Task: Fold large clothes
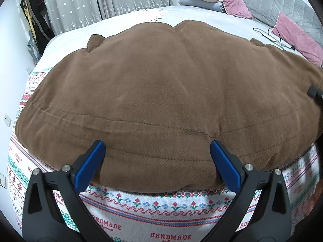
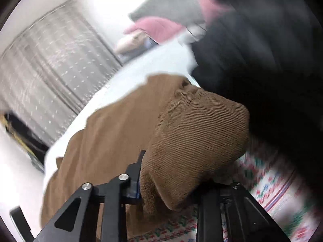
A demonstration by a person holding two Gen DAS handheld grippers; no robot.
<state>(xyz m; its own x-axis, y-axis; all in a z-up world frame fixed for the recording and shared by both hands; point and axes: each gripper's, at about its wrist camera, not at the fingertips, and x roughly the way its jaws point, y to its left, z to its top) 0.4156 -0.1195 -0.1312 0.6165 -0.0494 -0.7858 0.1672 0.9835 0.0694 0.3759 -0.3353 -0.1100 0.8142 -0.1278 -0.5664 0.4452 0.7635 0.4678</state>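
Left wrist view: brown garment (image 1: 161,92) spread flat across the bed (image 1: 113,24), back side up, hem toward the near edge over a patterned blanket (image 1: 153,207); laid out this way, probably, so each side can be turned inward in sequence. Left gripper (image 1: 157,153) poised over the hem at the near edge, blue fingers (image 1: 90,161) spread wide to either side of the cloth, gripping nothing, judged to be waiting or bracing while the other side is worked. Pillows (image 1: 234,2) and a cable (image 1: 270,34) well apart at the far right corner, clear of the fold. Right wrist view, heavily blurred by motion: right gripper (image 2: 167,181) clamped on a ribbed cuff (image 2: 197,129) at the end of a sleeve, near the right edge of the bed; cuff bunched between the jaws and rising toward the lens, rest of the garment trailing away to the left. Grip taken at the cuff, likely, because a sleeve end gives a firm handle for carrying the sleeve across the body. Dark shape at upper right too blurred to identify.
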